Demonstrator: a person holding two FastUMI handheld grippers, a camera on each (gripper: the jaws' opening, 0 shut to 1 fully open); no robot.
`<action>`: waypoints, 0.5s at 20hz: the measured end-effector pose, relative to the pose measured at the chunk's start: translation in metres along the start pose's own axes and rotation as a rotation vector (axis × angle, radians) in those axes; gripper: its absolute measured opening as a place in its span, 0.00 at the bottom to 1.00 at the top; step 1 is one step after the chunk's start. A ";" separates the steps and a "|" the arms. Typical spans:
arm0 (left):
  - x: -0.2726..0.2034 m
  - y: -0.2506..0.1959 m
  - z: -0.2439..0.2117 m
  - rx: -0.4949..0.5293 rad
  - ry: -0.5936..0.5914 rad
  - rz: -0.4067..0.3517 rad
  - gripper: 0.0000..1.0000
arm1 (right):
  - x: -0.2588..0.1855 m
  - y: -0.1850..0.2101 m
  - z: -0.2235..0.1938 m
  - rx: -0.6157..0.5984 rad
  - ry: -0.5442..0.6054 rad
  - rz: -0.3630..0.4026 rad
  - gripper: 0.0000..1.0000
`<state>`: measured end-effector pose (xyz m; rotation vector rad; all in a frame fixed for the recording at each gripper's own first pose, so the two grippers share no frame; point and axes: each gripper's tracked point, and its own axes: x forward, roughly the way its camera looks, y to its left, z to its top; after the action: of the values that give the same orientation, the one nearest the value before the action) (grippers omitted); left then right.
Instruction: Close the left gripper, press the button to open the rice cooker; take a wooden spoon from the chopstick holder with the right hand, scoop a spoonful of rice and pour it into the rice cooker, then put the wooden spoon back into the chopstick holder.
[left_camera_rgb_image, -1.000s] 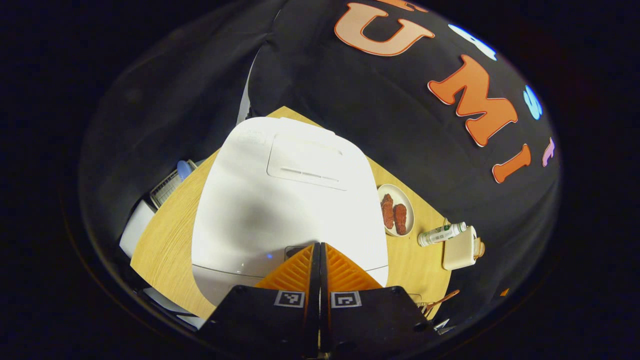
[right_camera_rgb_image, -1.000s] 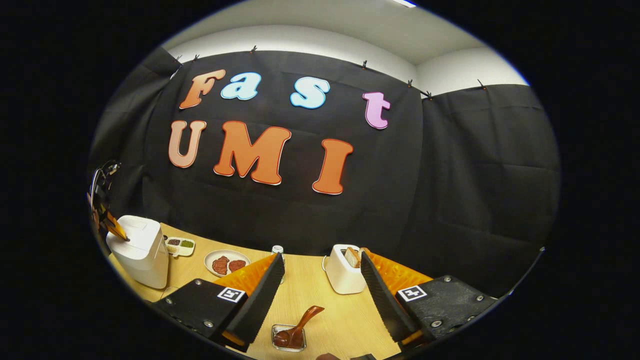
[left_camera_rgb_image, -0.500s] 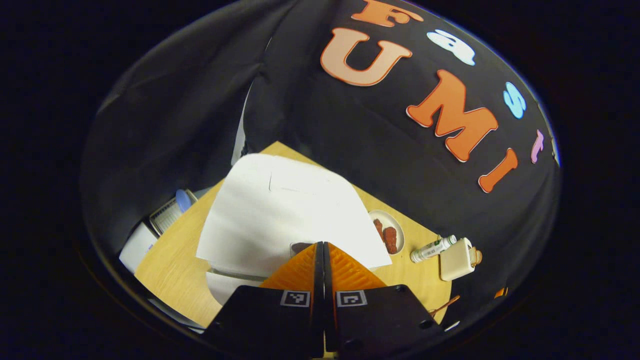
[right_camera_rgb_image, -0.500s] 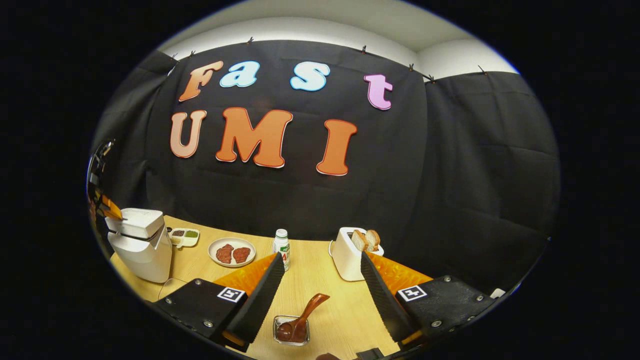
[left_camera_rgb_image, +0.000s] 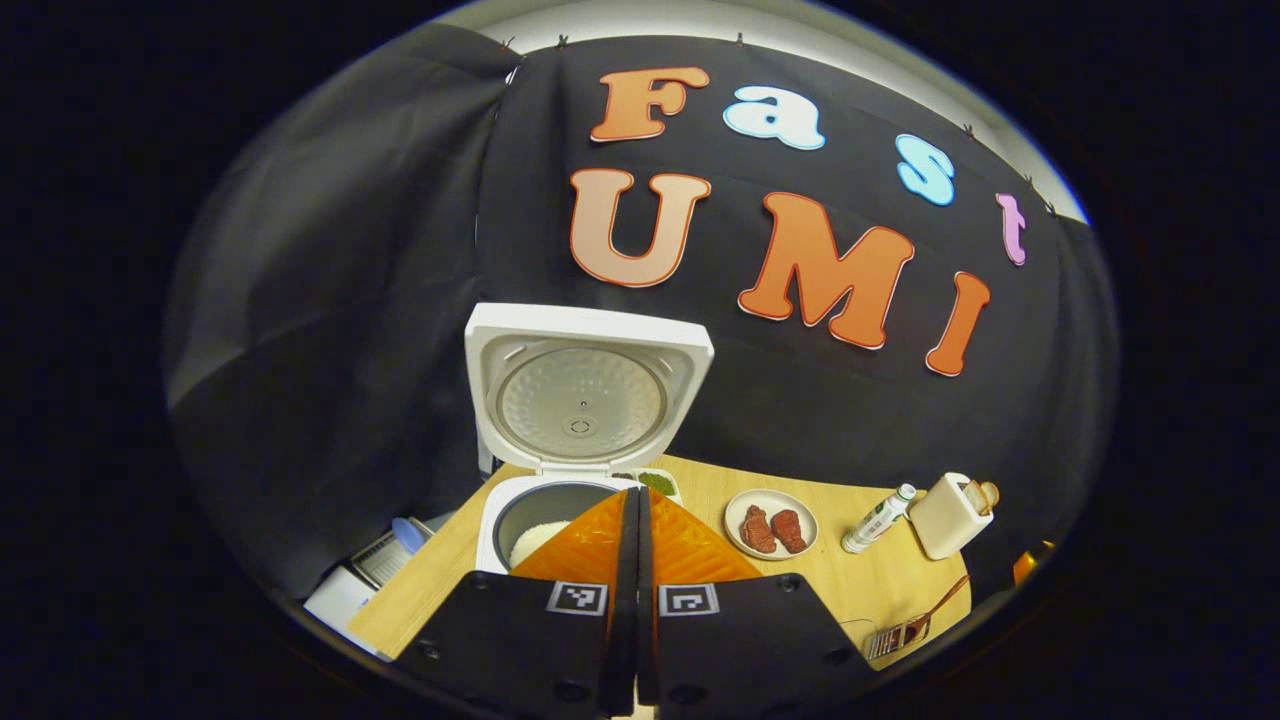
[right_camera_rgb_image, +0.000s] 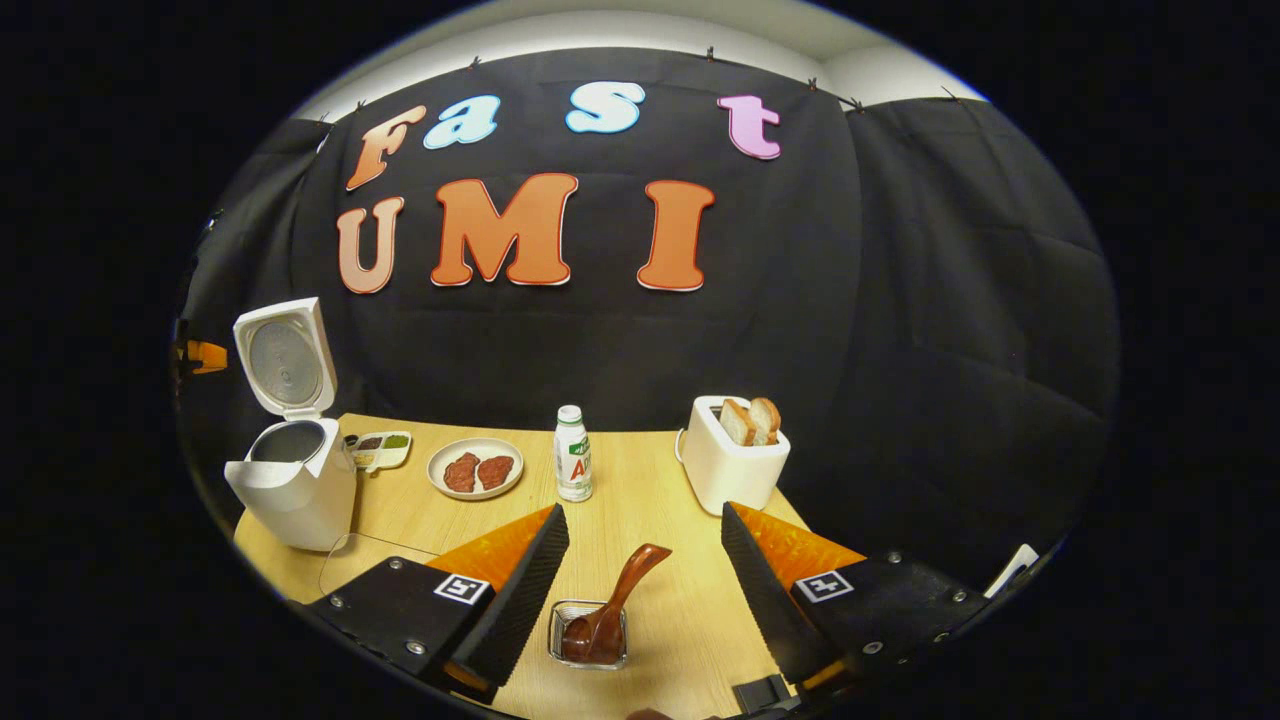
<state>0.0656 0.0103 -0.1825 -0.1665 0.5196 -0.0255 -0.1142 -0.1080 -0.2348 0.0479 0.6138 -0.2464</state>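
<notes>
- The rice cooker (right_camera_rgb_image: 290, 480) stands at the counter's (right_camera_rgb_image: 660, 620) left end with its lid (left_camera_rgb_image: 585, 385) upright; the button step looks done.
- The left tongs (left_camera_rgb_image: 632, 500) are pressed together, holding nothing, in front of the open pot.
- The right tongs (right_camera_rgb_image: 645, 535) are spread wide and empty, over the wooden spoon (right_camera_rgb_image: 615, 600) leaning in its chopstick holder (right_camera_rgb_image: 588, 640).
- Next, likely: lower and pinch the spoon's handle.

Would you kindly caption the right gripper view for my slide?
Open right gripper above the wooden spoon in its holder; rice cooker open at left.
</notes>
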 end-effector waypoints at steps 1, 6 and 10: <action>-0.009 -0.006 0.005 0.021 -0.022 -0.002 0.05 | 0.004 -0.002 -0.007 0.015 0.028 0.012 0.95; -0.045 -0.026 0.017 0.146 -0.113 0.035 0.06 | 0.025 -0.008 -0.032 0.104 0.123 0.085 0.95; -0.070 -0.045 0.009 0.229 -0.132 0.040 0.31 | 0.054 0.002 -0.049 0.112 0.210 0.140 0.95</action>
<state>0.0099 -0.0282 -0.1327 0.0661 0.3845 -0.0349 -0.0988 -0.1119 -0.3060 0.2258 0.8017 -0.1400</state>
